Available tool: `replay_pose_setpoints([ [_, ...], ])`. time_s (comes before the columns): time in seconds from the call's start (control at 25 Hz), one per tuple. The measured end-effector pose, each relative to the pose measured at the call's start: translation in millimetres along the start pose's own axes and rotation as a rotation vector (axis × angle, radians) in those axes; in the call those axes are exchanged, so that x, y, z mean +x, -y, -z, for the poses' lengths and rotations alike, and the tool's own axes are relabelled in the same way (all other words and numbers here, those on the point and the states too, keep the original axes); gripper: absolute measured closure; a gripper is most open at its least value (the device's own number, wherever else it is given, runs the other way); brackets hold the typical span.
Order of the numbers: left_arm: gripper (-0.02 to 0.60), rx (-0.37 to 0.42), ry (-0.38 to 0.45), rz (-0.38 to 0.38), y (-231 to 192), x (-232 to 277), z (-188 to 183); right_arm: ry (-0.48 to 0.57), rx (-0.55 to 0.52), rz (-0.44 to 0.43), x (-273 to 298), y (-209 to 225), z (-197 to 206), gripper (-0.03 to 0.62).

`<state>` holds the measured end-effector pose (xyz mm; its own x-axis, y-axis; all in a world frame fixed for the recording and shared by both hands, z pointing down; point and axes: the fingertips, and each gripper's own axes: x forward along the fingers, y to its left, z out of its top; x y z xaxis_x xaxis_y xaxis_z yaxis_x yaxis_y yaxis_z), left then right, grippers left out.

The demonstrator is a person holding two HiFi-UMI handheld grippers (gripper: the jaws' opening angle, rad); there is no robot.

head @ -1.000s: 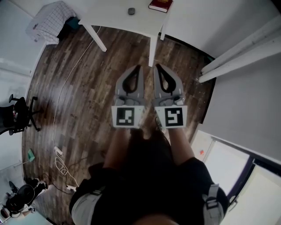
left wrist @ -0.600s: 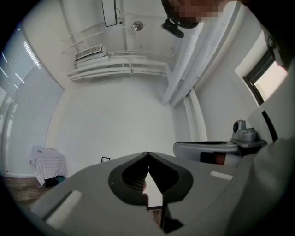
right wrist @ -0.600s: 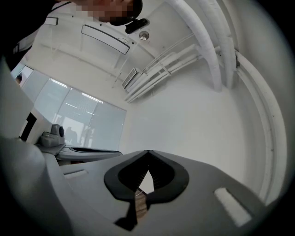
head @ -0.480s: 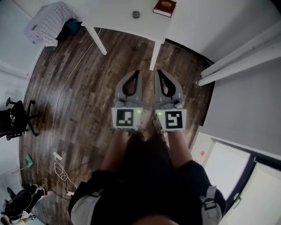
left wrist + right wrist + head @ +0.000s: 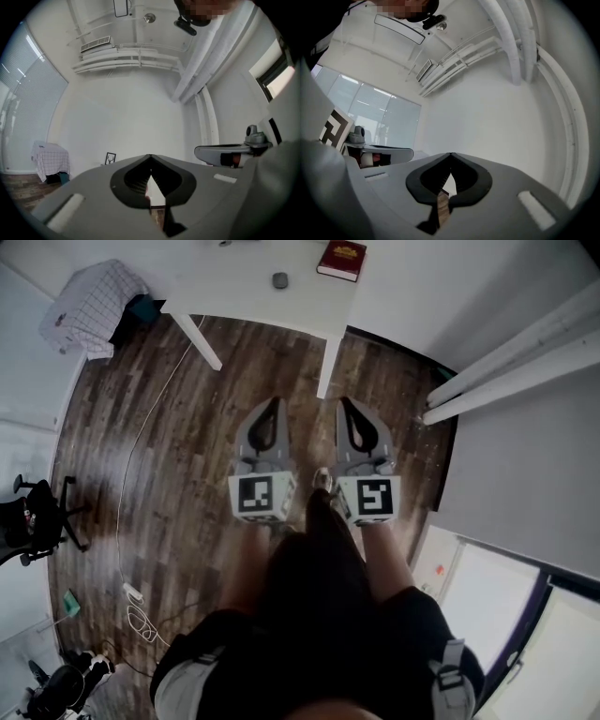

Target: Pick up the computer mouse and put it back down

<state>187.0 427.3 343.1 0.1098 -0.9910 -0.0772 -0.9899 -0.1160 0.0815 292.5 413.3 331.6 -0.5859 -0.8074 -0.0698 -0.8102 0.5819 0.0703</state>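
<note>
Nearest, held out above a dark wooden floor [image 5: 187, 427]: left tongs [image 5: 271, 401] and right tongs [image 5: 345, 401], side by side and close to parallel, both pinched fully together with nothing caught between the jaws. Farther ahead, past the white legs and well apart from both tips, resting on the white worktop [image 5: 234, 282]: the computer mouse [image 5: 280, 280], small and dark, roughly in line with the left tongs. Just right of it and slightly beyond, a red book [image 5: 341, 259].
</note>
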Motion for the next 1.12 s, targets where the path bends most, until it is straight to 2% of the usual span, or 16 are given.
replay_pose_setpoints([
  [0.16, 0.580, 0.036, 0.003, -0.013, -8.8, 51.9, 8.0, 0.018, 0.014, -0.035, 50.3, 25.8, 11.6, 0.580],
  [0.36, 0.580, 0.035, 0.006, -0.047, -34.4, 129.0, 8.0, 0.025, 0.001, -0.082, 131.2, 51.4, 21.1, 0.580],
  [0.72, 0.580, 0.082, -0.068, -0.104, -61.1, 221.2, 32.2, -0.019, 0.053, -0.131, 222.9, 88.3, 45.4, 0.580],
  [0.92, 0.580, 0.079, -0.079, -0.101, -82.9, 257.2, 37.7, -0.043, 0.061, -0.139, 265.4, 91.0, 56.6, 0.580],
  [1.12, 0.580, 0.044, -0.074, -0.083, -123.2, 295.0, 48.9, -0.063, 0.061, -0.119, 316.8, 83.2, 74.1, 0.580],
])
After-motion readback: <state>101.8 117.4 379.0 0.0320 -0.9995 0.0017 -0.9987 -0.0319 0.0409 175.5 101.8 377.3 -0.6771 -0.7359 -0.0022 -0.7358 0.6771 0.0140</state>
